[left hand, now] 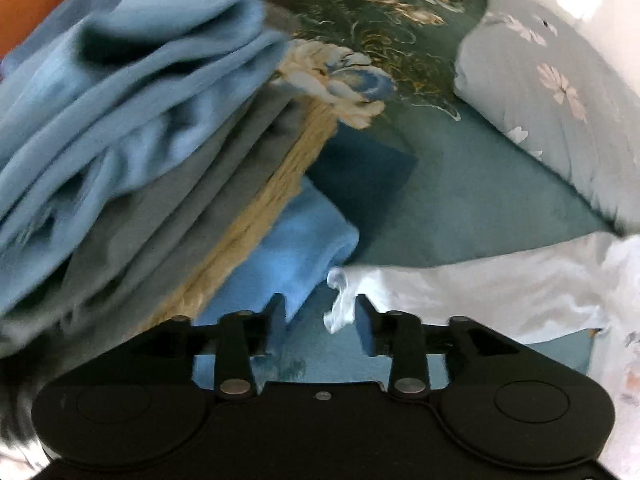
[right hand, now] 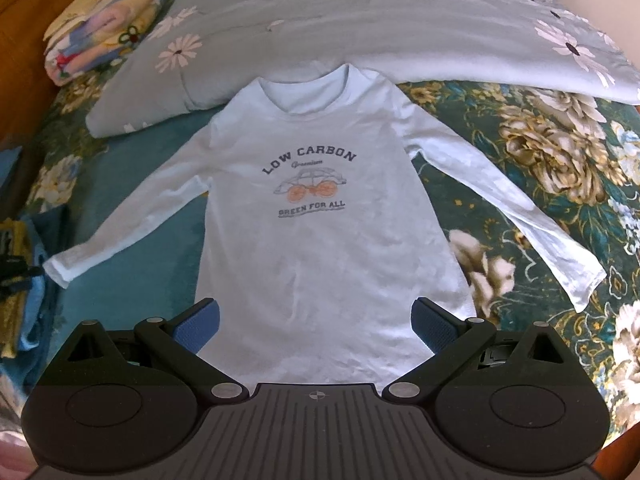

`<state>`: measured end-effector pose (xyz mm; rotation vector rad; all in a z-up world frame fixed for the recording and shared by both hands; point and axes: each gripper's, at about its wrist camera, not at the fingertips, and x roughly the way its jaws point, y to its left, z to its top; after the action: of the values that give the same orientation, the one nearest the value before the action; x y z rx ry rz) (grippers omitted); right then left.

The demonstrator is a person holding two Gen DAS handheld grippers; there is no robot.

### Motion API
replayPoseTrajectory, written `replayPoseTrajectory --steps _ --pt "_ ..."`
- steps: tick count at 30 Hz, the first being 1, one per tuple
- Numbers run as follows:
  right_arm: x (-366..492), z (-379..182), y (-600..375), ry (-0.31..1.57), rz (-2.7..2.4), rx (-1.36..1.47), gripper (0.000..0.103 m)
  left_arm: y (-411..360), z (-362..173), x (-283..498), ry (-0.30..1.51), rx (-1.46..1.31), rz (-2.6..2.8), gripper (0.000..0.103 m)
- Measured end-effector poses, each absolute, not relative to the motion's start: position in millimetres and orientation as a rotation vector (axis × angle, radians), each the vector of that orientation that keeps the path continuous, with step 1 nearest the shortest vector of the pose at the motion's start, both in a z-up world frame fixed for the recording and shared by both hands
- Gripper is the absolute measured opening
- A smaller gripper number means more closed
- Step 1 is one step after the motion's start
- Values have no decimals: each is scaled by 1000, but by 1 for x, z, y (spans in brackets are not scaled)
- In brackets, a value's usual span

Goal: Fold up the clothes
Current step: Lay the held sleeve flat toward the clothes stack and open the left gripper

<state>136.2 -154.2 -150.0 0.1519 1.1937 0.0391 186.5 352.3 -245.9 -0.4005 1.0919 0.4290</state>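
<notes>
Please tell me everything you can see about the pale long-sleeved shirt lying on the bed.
The shirt is pale blue-white, of thin, slightly creased knit. It lies flat, front up, on the floral bedspread, both sleeves spread out and down. The round collar points to the folded quilt and touches it. The chest print reads LOW CARBON, a small car with orange wheels, then GREEN FOR ALL. The right gripper hangs open over the hem; the left gripper is open at one cuff.
</notes>
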Motion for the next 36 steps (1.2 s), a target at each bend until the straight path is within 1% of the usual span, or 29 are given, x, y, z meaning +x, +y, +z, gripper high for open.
replayPoseTrajectory --steps 4,7,9,12,16,20,21,23,26,28,31,32,36 --pt "140 -153 -149 1205 49 148 103 341 -262 180 1149 -384 334 41" --pt "142 -154 -145 1215 64 132 103 338 -273 185 1136 -393 297 41" --pt "142 -156 -143 1224 66 126 103 340 -281 191 1114 -396 296 47" --pt "142 -158 -142 1239 66 116 103 343 -290 200 1116 -343 277 48" --pt "141 -161 -141 1255 65 110 103 345 -302 206 1139 -295 239 48" --pt "140 -165 -138 1269 72 103 103 345 -304 198 1095 -269 203 46" --pt "140 -165 -137 1273 73 101 103 346 -305 197 1087 -268 198 45" --pt "139 -167 -136 1276 74 102 103 349 -305 196 1074 -274 202 36" --pt "138 -169 -133 1284 80 104 103 352 -307 193 1051 -284 216 31" --pt "137 -171 -132 1290 85 106 103 353 -308 193 1046 -287 217 26" --pt "136 -174 -131 1297 89 111 103 351 -309 194 1052 -272 206 11" --pt "136 -175 -130 1299 90 111 103 351 -309 194 1054 -265 211 2" --pt "136 -176 -128 1302 90 115 103 354 -302 194 1042 -325 258 0"
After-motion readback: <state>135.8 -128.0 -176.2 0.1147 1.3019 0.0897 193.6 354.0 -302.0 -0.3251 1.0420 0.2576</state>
